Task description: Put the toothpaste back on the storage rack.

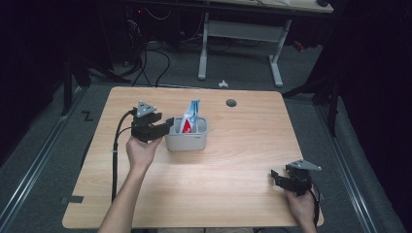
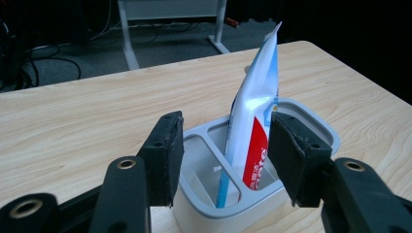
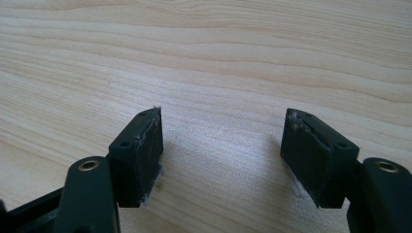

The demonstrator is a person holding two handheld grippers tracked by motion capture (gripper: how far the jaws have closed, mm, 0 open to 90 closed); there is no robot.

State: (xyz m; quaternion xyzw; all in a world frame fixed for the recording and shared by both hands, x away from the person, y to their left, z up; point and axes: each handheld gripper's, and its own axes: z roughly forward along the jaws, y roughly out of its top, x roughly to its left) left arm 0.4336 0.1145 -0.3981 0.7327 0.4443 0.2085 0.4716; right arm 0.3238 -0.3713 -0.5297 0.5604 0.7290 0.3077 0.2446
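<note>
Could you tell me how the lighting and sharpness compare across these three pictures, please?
High view: the table is evenly lit, the surroundings dark, detail soft. Left gripper view: glare on the toothpaste tube, sharp caddy. Right gripper view: crisp wood grain, soft shadows under the right tongs.

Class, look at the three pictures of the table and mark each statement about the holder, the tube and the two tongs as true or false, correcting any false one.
1. The toothpaste tube stands upright in the grey holder. True.
2. The left tongs are clamped on the tube. False: their jaws stand apart on either side of the holder, not pressing on the tube.
3. The right tongs are open over bare wood of the table. True.
4. The holder has a single undivided space. False: inner walls split it into compartments.
5. A blue toothbrush handle is in the holder beside the tube. True.
6. The right tongs are next to the holder. False: in the high view they sit near the table's near right corner, far from it.
</note>
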